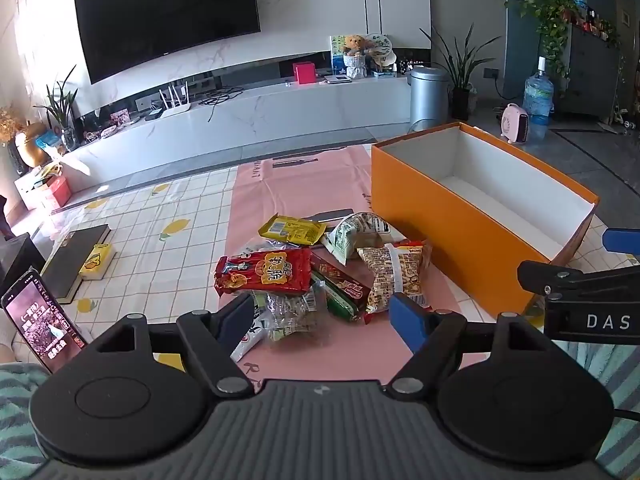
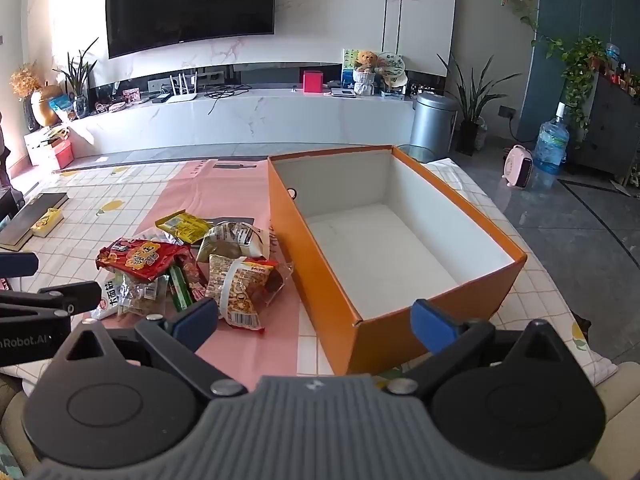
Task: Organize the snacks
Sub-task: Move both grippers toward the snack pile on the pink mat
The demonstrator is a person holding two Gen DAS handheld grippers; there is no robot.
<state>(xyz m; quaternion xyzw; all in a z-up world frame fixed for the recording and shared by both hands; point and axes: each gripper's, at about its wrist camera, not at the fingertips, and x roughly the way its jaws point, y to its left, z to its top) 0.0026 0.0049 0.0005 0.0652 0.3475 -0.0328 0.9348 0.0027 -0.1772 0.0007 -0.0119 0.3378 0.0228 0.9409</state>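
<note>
Several snack packets (image 1: 320, 268) lie heaped on the pink mat (image 1: 296, 188), just left of the orange box (image 1: 440, 216) — its white inside bare. The left gripper (image 1: 324, 320) hangs over the heap's near edge, jaws spread, holding nothing; the right gripper (image 2: 316, 320) — likewise spread — sits at the box's near corner

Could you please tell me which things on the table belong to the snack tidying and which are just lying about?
Job: snack packets, orange box, left gripper, right gripper.
Lying about: phone, yellow tissue pack, dark book.
</note>
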